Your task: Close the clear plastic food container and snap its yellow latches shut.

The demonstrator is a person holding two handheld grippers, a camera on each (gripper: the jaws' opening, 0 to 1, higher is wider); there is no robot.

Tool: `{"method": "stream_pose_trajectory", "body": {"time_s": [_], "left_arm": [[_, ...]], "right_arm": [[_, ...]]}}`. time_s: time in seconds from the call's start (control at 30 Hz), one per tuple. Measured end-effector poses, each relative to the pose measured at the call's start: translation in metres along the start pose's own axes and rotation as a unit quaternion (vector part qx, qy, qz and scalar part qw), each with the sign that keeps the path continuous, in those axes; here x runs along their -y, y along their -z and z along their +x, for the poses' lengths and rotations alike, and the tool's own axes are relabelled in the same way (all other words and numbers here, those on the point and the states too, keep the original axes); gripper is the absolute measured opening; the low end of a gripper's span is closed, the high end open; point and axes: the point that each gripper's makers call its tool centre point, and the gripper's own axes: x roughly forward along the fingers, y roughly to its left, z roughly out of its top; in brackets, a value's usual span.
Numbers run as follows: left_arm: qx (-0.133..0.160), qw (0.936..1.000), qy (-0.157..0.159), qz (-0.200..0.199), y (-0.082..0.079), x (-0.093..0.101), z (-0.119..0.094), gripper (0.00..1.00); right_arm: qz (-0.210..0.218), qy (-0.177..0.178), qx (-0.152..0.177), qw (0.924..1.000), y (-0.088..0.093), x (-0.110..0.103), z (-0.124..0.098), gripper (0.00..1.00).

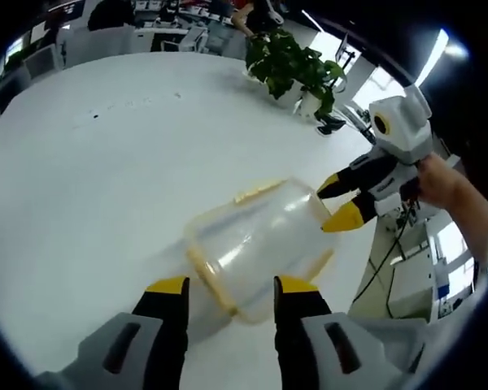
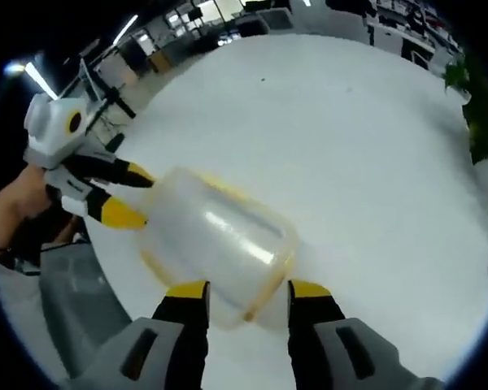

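Observation:
The clear plastic container (image 1: 256,240) lies on the white table (image 1: 106,162), with pale yellow latches along its sides. My left gripper (image 1: 232,284) stands open, its yellow-tipped jaws either side of the container's near end. My right gripper (image 1: 337,201) comes in from the right, open, with its tips at the container's far corner. In the right gripper view the container (image 2: 220,236) sits just beyond my right gripper (image 2: 248,290), and the left gripper (image 2: 130,193) meets it from the left. I cannot tell whether the latches are snapped.
A potted green plant (image 1: 297,65) stands at the far side of the table and appears again as the plant (image 2: 476,106) at the right edge. The container lies near the table's edge (image 1: 366,268). A hand (image 1: 439,183) holds the right gripper. Office desks lie beyond.

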Motion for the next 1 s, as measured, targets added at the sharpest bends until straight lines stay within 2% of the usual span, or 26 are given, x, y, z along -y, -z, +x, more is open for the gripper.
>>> {"method": "stream_pose_trajectory", "body": {"time_s": [0.3,0.43,0.63,0.8,0.97,1.0], "left_arm": [[-0.005,0.9993,0.003,0.038,0.000,0.000,-0.006,0.45],[-0.008,0.9978,0.003,0.065,-0.002,0.000,-0.010,0.46],[-0.010,0.9954,0.001,0.095,-0.005,-0.003,-0.013,0.48],[-0.009,0.9906,0.000,0.136,-0.009,-0.004,-0.016,0.50],[-0.016,0.9873,0.002,0.158,-0.011,-0.004,-0.018,0.50],[-0.018,0.9849,0.005,0.172,-0.012,-0.002,-0.018,0.50]], "right_arm": [[-0.042,0.011,-0.010,0.9990,-0.001,0.001,-0.009,0.40],[-0.078,0.016,-0.024,0.9965,0.001,0.000,-0.011,0.41],[-0.110,0.016,-0.025,0.9935,-0.002,-0.005,-0.012,0.42],[-0.137,0.016,-0.031,0.9899,-0.003,-0.007,-0.012,0.42],[-0.159,0.020,-0.034,0.9865,-0.003,-0.009,-0.013,0.40],[-0.166,0.021,-0.034,0.9853,-0.004,-0.010,-0.013,0.40]]}}
